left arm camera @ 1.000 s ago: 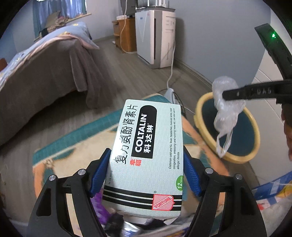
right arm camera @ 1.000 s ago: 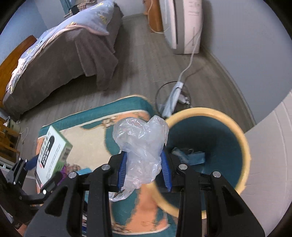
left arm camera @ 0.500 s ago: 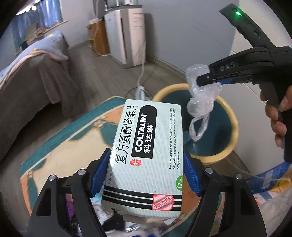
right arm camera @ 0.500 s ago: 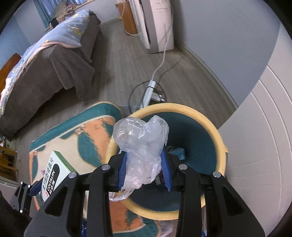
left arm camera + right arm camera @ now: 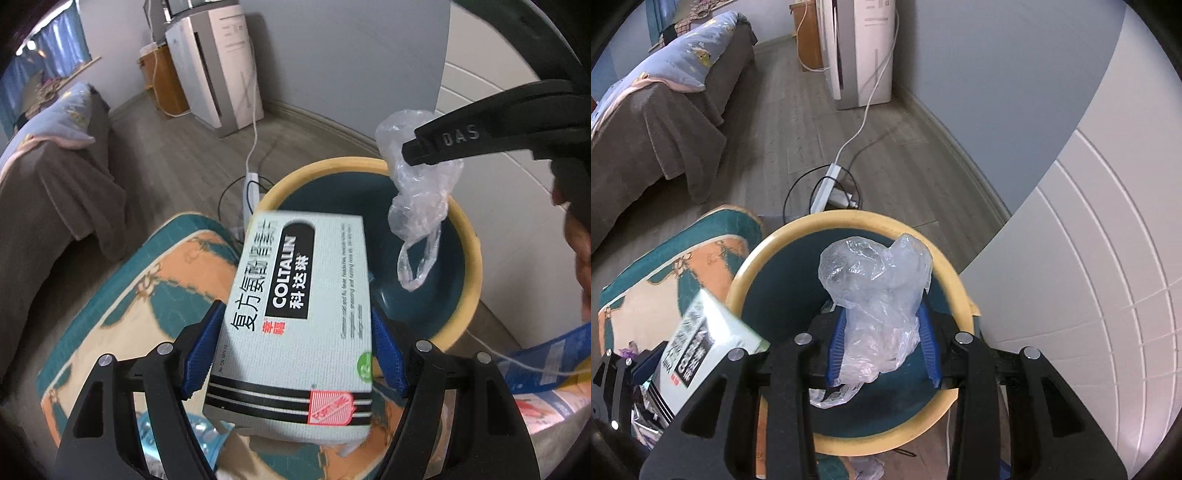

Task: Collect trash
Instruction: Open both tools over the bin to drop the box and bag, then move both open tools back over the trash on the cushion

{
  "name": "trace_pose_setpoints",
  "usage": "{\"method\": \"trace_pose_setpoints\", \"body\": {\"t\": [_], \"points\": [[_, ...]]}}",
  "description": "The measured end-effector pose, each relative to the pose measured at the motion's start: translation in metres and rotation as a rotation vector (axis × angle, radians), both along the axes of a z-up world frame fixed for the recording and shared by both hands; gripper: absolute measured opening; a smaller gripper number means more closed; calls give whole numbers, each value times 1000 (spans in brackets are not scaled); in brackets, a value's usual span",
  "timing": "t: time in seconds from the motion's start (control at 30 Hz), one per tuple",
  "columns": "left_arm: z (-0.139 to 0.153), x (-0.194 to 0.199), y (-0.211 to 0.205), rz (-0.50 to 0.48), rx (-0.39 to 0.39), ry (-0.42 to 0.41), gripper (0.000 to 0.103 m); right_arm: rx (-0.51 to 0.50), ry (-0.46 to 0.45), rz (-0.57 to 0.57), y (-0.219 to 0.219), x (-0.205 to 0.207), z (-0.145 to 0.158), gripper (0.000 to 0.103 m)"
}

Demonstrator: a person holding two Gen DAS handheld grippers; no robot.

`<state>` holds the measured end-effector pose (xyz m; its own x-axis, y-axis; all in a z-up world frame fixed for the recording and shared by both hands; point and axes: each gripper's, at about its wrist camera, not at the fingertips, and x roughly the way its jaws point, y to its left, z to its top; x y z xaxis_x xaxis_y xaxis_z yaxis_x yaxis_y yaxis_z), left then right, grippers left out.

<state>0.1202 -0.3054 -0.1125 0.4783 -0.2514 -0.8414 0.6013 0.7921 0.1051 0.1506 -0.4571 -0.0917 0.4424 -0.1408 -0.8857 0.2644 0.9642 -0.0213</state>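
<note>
A pale green cardboard medicine box printed "COLTALIN" (image 5: 299, 317) sits clamped between the blue pads of the left gripper (image 5: 295, 350), its far end over the near rim of a round yellow-rimmed, teal-lined waste bin (image 5: 472, 258). Directly above the bin's opening, the right gripper (image 5: 884, 343) has just been widening its jaws around a crumpled clear plastic bag (image 5: 875, 291); the bag hangs between the blue pads, and whether they grip it cannot be told. A teal and orange patterned rug (image 5: 122, 295) lies beside the bin.
</note>
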Motion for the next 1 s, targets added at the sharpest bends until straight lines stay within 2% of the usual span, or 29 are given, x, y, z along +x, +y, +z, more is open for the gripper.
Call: {"method": "trace_pose_setpoints", "body": {"t": [0.07, 0.2, 0.33, 0.43, 0.7, 0.87, 1.0], "points": [[0, 4, -7, -4, 14, -12, 75, -7, -6, -5, -2, 0, 1, 47], [9, 3, -7, 0, -9, -67, 90, -8, -27, -29, -5, -1, 4, 62], [13, 1, 2, 11, -24, -76, 91, -4, -38, -25, -3, 0, 5, 86], [14, 0, 13, 36, -22, -76, 92, 20, -40, -14, 1, 1, 8, 97], [40, -10, 68, 139, -31, -95, 94, 47, -61, 24, 21, -4, 21, 97], [68, -22, 115, 221, -37, -126, 95, 24, -80, 112, 54, -19, 38, 97], [89, -31, 159, 316, -52, -138, 96, 63, -108, 151, 79, -32, 53, 97]]}}
